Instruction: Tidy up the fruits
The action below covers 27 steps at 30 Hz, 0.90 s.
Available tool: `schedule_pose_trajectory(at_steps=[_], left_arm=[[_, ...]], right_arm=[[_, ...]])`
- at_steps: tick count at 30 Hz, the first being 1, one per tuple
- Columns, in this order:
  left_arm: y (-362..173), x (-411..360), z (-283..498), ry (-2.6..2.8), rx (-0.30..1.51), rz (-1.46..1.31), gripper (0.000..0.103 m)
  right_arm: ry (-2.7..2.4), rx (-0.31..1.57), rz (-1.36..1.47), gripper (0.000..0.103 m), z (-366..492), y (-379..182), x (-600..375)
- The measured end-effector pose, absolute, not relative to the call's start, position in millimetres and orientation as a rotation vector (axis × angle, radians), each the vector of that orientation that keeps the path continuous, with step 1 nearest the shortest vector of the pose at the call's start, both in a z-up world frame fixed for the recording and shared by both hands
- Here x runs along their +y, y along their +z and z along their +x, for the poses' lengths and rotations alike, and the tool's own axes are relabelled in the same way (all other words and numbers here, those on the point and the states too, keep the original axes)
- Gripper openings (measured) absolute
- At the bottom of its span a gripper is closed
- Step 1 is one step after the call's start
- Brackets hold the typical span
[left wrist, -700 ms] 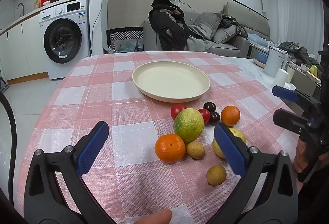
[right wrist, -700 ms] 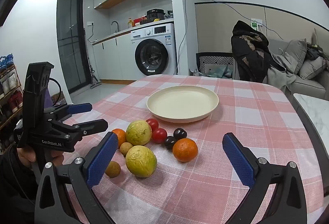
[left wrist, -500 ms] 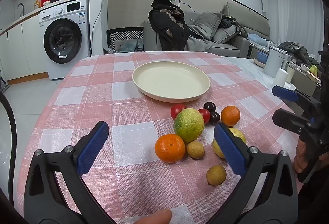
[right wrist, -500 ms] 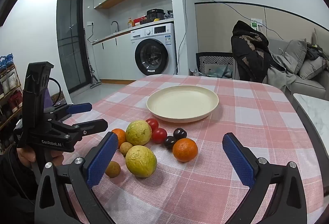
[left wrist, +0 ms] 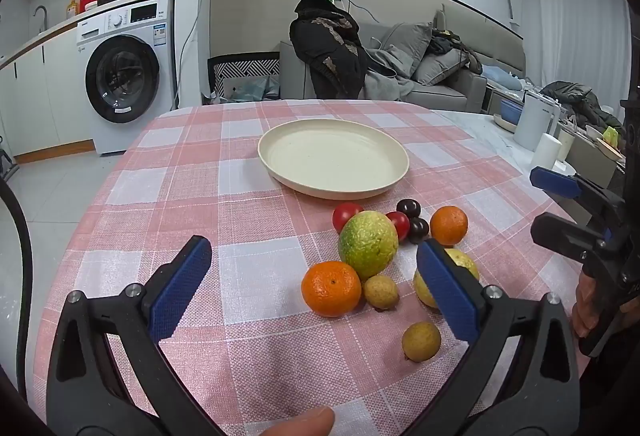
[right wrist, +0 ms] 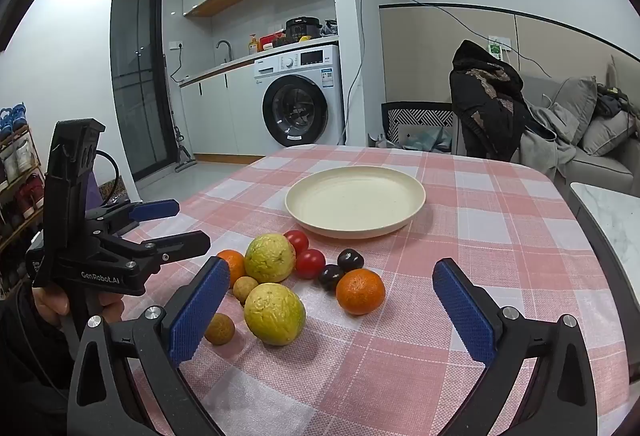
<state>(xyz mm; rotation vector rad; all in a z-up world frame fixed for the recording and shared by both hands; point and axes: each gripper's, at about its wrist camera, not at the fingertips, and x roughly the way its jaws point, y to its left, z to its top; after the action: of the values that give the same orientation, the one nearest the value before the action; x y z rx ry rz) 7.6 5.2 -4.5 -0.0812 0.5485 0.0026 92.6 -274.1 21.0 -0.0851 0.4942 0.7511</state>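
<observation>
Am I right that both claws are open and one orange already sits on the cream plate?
Not quite. Both the left claw and right claw are open, but the cream plate holds nothing. Both oranges lie on the checked cloth with the other fruit, as the right wrist view shows.

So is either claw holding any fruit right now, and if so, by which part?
Nothing is held. The left claw and right claw both stand open above the tablecloth, and all the fruit lies loose beside the plate.
</observation>
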Motion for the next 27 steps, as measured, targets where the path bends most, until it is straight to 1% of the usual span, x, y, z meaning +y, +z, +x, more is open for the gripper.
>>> schedule_pose_trajectory(at_steps=[20,27], left_arm=[[-6.8,4.3,9.0,-0.003,0.557,-0.077,0.102],[-6.0,2.0,7.2,0.004,0.556,-0.061,0.102]], right_arm=[[0.749,0.498,-0.095,0.103,88.1,20.5,-274.0],[0.727,0.525,-0.127,0.103,94.6,17.6,-265.1]])
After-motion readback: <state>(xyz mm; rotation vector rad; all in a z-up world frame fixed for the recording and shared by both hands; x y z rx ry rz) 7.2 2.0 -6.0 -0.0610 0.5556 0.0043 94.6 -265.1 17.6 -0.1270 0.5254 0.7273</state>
